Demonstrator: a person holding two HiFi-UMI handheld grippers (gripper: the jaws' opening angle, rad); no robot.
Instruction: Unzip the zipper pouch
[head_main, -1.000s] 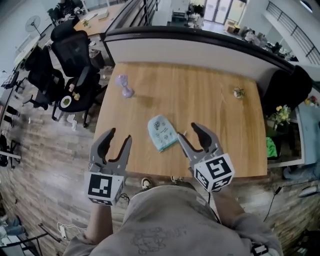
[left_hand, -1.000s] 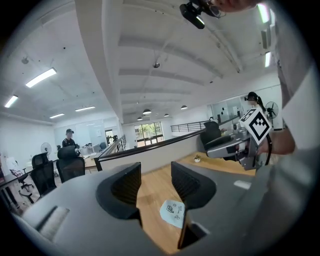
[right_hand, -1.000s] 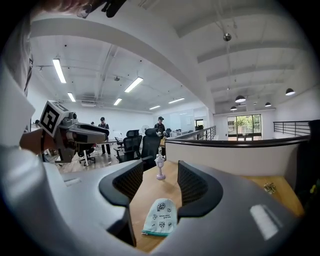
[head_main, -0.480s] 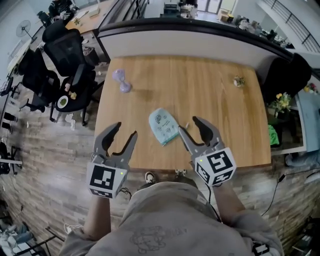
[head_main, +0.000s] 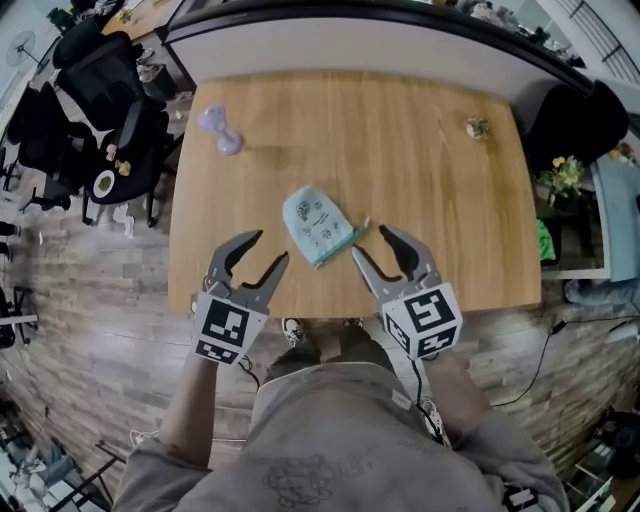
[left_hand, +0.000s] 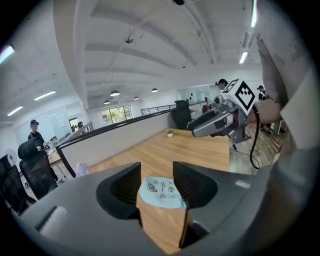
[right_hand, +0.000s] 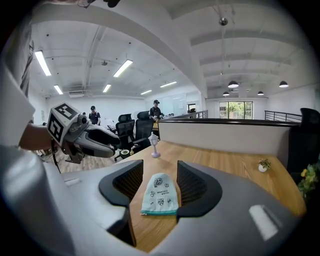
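Wooden tabletop (head_main: 440, 150) carried the zipper pouch (head_main: 315, 225) lying flat near its front edge. Compared with one second earlier, both grippers had descended closer to it. Left gripper (head_main: 266, 248) jaws had just been opening, nothing between them; right gripper (head_main: 370, 240) stood spread and empty, its tips just beside the pouch

I read zipper pouch (head_main: 316, 226): pale mint-blue, small dark doodle print, teal zipper edge | table (head_main: 440, 150): light wood grain | left gripper (head_main: 267, 247), right gripper (head_main: 370, 240): grey with black jaws, black-and-white square patterns | small ornament (head_main: 219, 130): lilac
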